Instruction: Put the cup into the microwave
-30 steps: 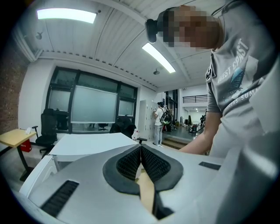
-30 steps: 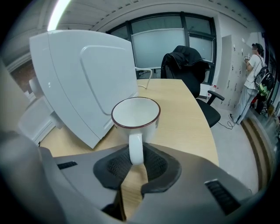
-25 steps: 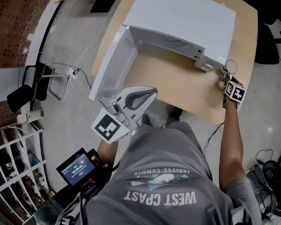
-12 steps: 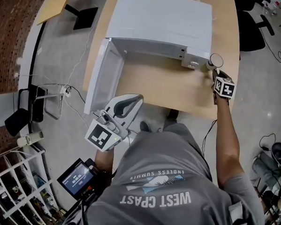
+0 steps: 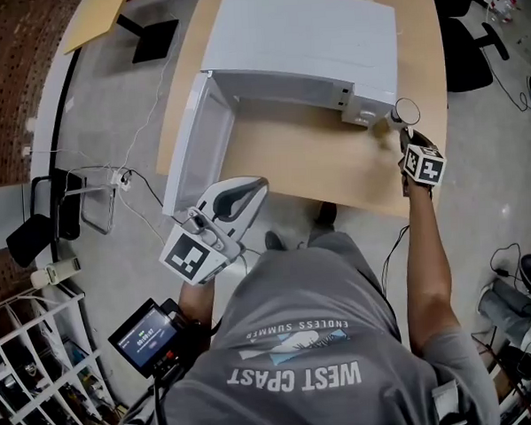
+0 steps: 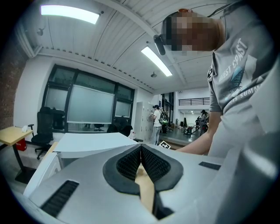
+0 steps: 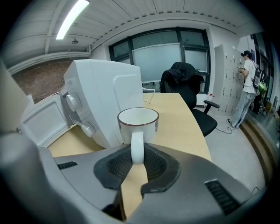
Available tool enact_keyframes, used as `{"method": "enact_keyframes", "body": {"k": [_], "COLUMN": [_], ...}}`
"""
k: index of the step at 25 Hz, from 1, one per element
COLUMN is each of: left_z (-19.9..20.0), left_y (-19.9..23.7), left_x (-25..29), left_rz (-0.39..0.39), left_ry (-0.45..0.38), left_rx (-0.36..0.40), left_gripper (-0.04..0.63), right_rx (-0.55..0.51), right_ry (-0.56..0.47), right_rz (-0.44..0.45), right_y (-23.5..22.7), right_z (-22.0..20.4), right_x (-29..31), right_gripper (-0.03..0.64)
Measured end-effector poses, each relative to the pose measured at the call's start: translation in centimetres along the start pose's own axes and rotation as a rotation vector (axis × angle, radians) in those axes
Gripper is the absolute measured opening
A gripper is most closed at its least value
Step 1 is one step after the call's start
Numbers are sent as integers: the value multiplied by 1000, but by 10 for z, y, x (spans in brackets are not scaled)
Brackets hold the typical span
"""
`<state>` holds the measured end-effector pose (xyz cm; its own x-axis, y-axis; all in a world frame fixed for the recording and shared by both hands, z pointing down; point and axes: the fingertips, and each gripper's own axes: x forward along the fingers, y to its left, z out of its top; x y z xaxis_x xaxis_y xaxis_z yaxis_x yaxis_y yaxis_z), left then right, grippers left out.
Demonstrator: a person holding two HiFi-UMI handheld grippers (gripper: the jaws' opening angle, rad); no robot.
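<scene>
The right tongs (image 7: pixel 137 154) grip the white cup (image 7: pixel 138 121) by its handle. They hold it upright just right of the microwave (image 7: pixel 103 98), beside its knobs, over the table (image 7: pixel 179 124). The microwave door (image 5: pixel 201 139) stands open on the left. The left tongs (image 6: pixel 141 154) are closed and empty, by the table's near edge.

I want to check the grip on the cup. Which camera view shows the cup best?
The right gripper view: the cup is close, its handle clamped in the right gripper. The head view shows the cup only as a small circle beside the microwave. The left gripper view misses it.
</scene>
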<state>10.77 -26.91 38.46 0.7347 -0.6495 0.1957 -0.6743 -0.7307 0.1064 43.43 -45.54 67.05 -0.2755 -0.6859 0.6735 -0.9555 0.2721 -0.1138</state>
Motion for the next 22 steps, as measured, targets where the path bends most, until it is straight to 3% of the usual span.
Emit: {"method": "enact_keyframes", "body": {"k": [7,22], "left_z": [16,-11], "left_y": [-12,-18], "left_x": [8,-29], "left_rz": [-26,-38], "left_ry": [-30,-52], "left_rx": [19,30], "left_gripper": [20,20], "right_rx": [4,7], "right_ry": [-21,-67], "right_rz": [-21,-39], "right_y": [-16,11], "right_z": [14,-8], "right_x": [-25,-53], "right_gripper": [67,67]}}
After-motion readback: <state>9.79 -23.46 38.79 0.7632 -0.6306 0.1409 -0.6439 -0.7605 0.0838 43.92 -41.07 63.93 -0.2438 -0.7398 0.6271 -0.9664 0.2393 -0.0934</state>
